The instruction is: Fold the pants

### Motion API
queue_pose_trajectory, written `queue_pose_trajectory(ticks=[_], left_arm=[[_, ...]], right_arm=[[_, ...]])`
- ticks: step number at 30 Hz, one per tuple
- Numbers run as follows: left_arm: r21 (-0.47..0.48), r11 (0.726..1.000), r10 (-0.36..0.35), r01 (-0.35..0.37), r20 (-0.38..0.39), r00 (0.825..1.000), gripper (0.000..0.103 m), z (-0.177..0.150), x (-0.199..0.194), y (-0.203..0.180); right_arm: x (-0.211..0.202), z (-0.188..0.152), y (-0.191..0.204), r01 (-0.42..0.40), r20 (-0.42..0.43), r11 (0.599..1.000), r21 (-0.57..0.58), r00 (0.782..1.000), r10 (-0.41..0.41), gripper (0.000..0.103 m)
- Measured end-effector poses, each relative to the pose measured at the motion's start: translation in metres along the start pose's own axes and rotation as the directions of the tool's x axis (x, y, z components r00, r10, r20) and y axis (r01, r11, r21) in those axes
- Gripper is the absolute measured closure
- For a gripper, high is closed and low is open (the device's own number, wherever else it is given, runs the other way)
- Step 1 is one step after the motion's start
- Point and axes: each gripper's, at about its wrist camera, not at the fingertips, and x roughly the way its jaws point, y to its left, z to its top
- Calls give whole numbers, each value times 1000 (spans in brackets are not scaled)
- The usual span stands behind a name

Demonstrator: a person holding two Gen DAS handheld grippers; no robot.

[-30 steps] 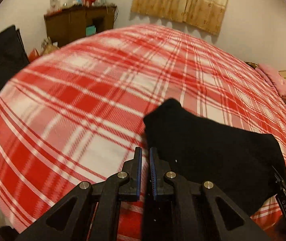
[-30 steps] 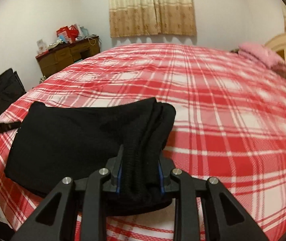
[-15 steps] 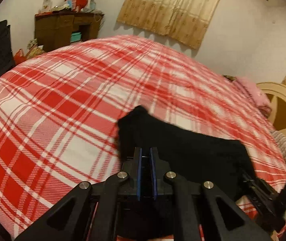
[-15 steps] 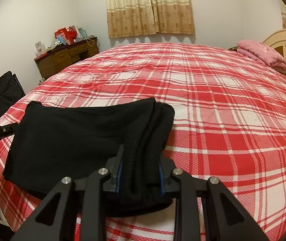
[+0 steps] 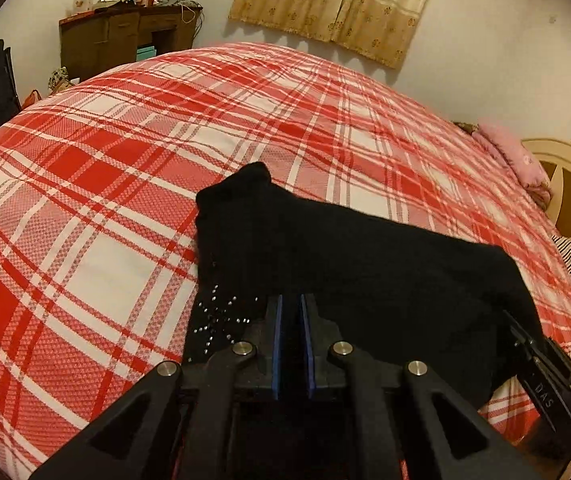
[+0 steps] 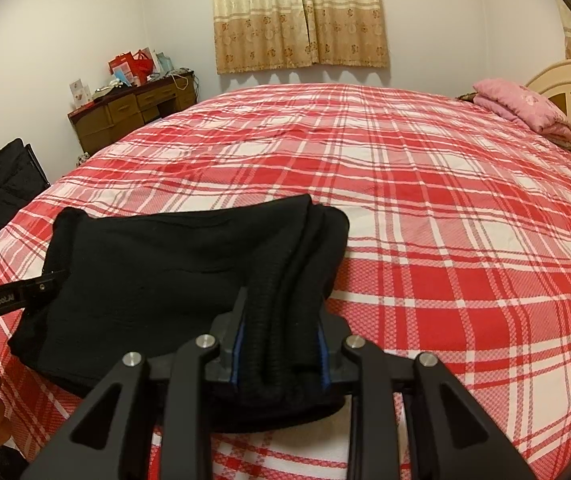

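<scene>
Folded black knit pants (image 6: pixel 157 272) on the red plaid bed (image 6: pixel 425 208).
Your right gripper (image 6: pixel 281 344) fingers clamp their bunched edge; your left gripper (image 5: pixel 289 344) fingers sit nearly closed, grip unclear.

I see the pants (image 6: pixel 157 264) lying on the bed (image 6: pixel 405 208) near its front-left edge. Behind the bed hangs a curtain (image 6: pixel 301 16); the dresser (image 6: pixel 133 112) stands far left, pillows (image 6: pixel 525 108) apparently far right.

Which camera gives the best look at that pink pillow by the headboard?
The right wrist view: the pink pillow sits whole and sharp beside the headboard. The left wrist view shows it smaller, stretched along the frame's edge.
</scene>
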Motion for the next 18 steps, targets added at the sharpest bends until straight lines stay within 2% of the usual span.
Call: queue_pose_trajectory(ticks=[2,4,8,13,16,18], left_arm=[[-12,1000,-13,14,19,1000,95,0,0,2],[-5,1000,-18,18,32,999,103,1,-2,-1],[62,998,13,-19,90,996,103,11,-11,-15],[61,997,32,-43,161,986,103,41,-32,-10],[65,995,59,-70,153,986,103,50,-39,-4],[61,997,38,-46,122,992,103,48,-41,3]], right_arm=[[0,0,0,4,-1,1000,2,1000,-4,72],[0,1,2,10,-3,1000,-1,1000,-10,73],[-5,3,9,37,9,999,-29,999,-36,74],[-19,12,23,50,64,996,-67,997,-46,74],[-25,19,30,46,91,995,-83,995,-39,74],[-26,24,33,43,103,995,-88,994,-34,74]])
